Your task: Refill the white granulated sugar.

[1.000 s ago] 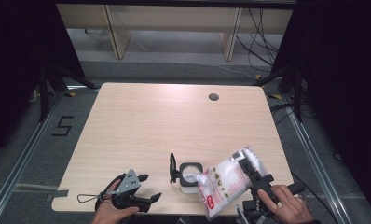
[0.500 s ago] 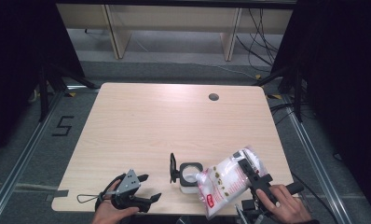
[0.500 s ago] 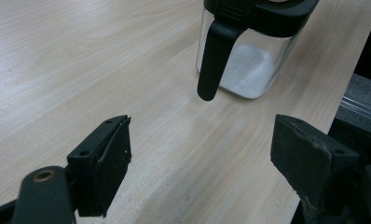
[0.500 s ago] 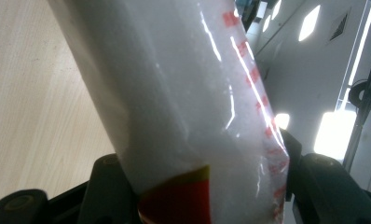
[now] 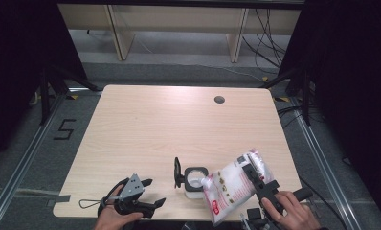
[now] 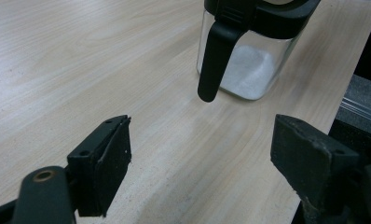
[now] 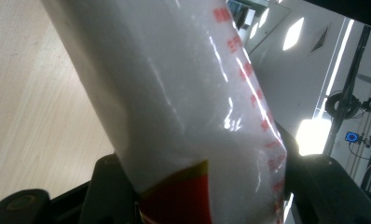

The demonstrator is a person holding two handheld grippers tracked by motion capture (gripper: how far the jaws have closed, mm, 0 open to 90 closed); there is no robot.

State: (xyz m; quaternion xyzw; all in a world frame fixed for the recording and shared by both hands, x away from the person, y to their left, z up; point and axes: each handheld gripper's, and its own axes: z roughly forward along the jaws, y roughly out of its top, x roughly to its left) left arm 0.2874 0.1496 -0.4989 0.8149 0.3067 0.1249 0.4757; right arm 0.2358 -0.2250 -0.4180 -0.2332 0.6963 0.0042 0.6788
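Note:
A clear bag of white grains with red print (image 5: 229, 189) is tilted, its lower corner at the mouth of a clear square jar (image 5: 195, 181). The jar has a black rim, and its black lid (image 5: 177, 172) is flipped up on the left. My right gripper (image 5: 252, 173) is shut on the bag's upper part; in the right gripper view the bag (image 7: 174, 93) stands between the two jaws. My left gripper (image 5: 154, 191) rests open at the front left. In the left gripper view it (image 6: 202, 126) faces the jar (image 6: 251, 70), which has white grains in the bottom, with nothing between the jaws.
The wooden table (image 5: 169, 124) has a round cable hole (image 5: 219, 99) at the back right. The jar stands close to the front edge. Black frame posts flank the table and a low shelf lies beyond it.

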